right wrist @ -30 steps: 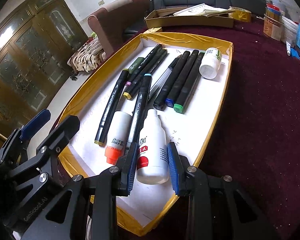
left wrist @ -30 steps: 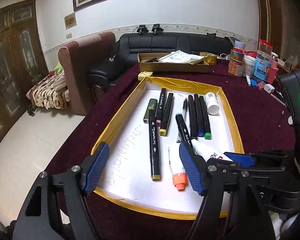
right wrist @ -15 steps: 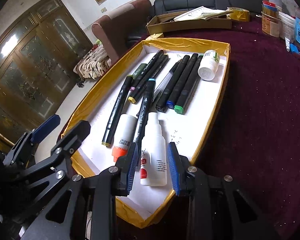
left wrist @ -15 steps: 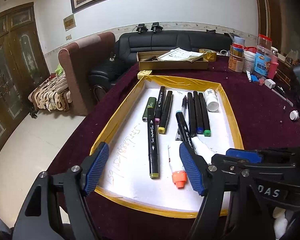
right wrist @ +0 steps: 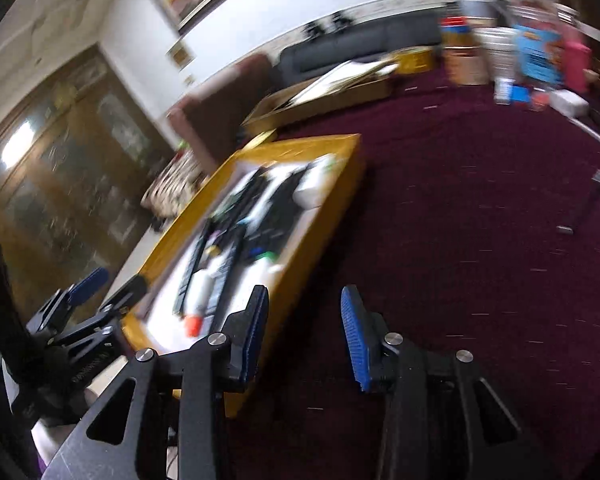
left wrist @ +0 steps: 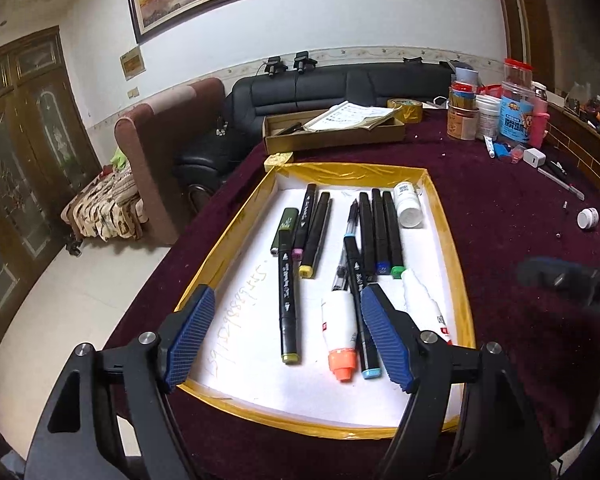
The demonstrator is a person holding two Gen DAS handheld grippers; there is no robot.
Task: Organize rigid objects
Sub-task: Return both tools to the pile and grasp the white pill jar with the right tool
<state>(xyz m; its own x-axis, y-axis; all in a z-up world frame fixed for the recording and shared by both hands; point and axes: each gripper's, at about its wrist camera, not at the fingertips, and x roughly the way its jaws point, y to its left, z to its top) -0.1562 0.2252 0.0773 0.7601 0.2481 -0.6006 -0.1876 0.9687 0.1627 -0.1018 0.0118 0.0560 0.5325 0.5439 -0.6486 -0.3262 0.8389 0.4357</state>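
A yellow-rimmed tray with a white floor lies on the maroon cloth. It holds several black markers, a white bottle with an orange cap, a white squeeze bottle and a small white pill bottle. My left gripper is open over the tray's near end, pads apart on either side of the markers and touching nothing. In the blurred right wrist view my right gripper hangs over bare cloth to the right of the tray. Its jaws are opening with nothing between them.
A cardboard box with papers stands beyond the tray. Jars and tubs crowd the far right of the table. A small white cap and a thin pen lie on the cloth at right. A sofa and armchair stand behind.
My right gripper let go of the white squeeze bottle, which now lies in the tray, and swung right over the cloth. The left gripper has hardly shifted.
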